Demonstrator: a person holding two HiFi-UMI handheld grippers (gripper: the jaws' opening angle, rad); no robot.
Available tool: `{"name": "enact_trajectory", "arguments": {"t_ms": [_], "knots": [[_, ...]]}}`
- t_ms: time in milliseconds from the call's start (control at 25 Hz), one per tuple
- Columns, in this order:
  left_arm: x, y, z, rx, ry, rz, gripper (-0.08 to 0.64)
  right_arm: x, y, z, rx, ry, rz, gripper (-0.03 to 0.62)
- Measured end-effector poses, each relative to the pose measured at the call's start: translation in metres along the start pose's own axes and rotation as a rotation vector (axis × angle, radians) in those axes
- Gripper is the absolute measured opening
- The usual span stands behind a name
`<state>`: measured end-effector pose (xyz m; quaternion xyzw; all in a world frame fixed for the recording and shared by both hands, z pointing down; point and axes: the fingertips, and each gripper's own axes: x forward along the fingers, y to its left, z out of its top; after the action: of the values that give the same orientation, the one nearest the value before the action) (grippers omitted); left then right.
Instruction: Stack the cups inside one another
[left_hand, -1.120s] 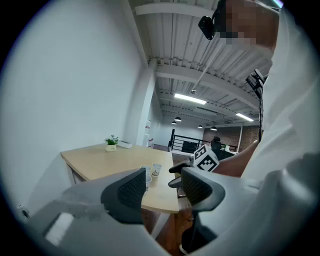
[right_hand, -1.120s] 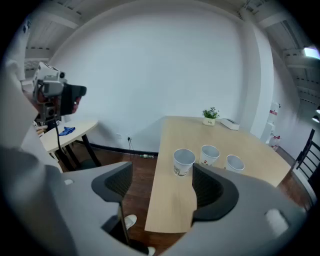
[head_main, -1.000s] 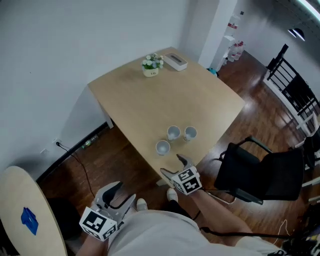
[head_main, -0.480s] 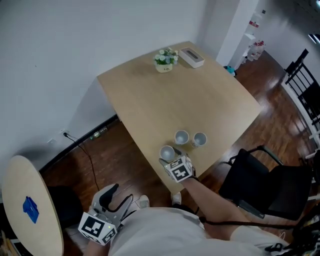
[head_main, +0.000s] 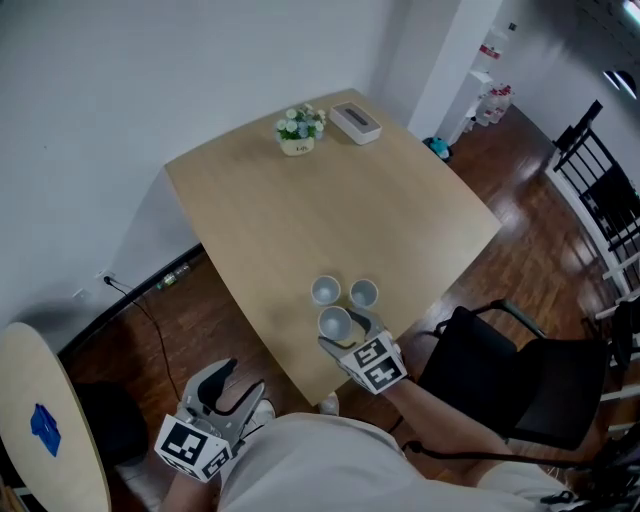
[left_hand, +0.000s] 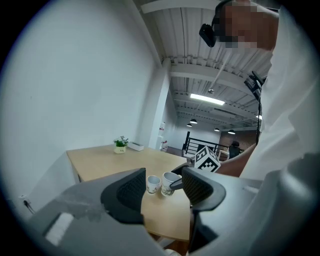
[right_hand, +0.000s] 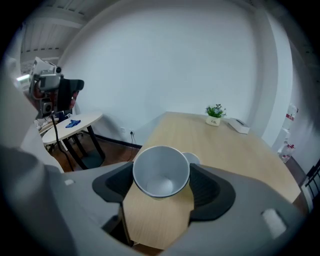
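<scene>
From the head view, three cups sit close together near the near edge of the table (head_main: 250, 215). Your right gripper (head_main: 345, 328) is around the nearest cup (head_main: 335, 322), with the two other cups (head_main: 325, 290) just beyond it. Your left gripper (head_main: 238, 385) hangs low beside you, well off the table.

In the left gripper view the jaws stand apart with nothing between them – the cups show only in the distance.

In the right gripper view the pads press the nearest cup (right_hand: 161, 170) on both sides just below its rim, so the right gripper (right_hand: 161, 181) is clenched on it. Another cup (right_hand: 194, 159) peeks out behind.

The cup looks like a small glazed one: light, stiff, probably slick and chippable. I judge a hold on opposite walls just under the rim is right – squeeze gently and lower it slowly into the next.

Any print on the cups or the plant pot (head_main: 298, 146) is too small to read.
</scene>
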<state>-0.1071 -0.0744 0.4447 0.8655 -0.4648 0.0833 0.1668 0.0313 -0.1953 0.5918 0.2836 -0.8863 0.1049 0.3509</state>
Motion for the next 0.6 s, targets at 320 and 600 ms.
{"name": "enact_trajectory", "arguments": {"t_ms": [320,600], "knots": [[0.052,-0.029,0.006,0.008,-0.013,-0.049,0.233,-0.044,-0.092,0.011,0.005,-0.069,-0.098,0.356],[0.063,-0.037,0.005,-0.006,-0.009,0.004,0.233,-0.032,-0.127,0.004,0.015,-0.083,-0.086,0.356]]}}
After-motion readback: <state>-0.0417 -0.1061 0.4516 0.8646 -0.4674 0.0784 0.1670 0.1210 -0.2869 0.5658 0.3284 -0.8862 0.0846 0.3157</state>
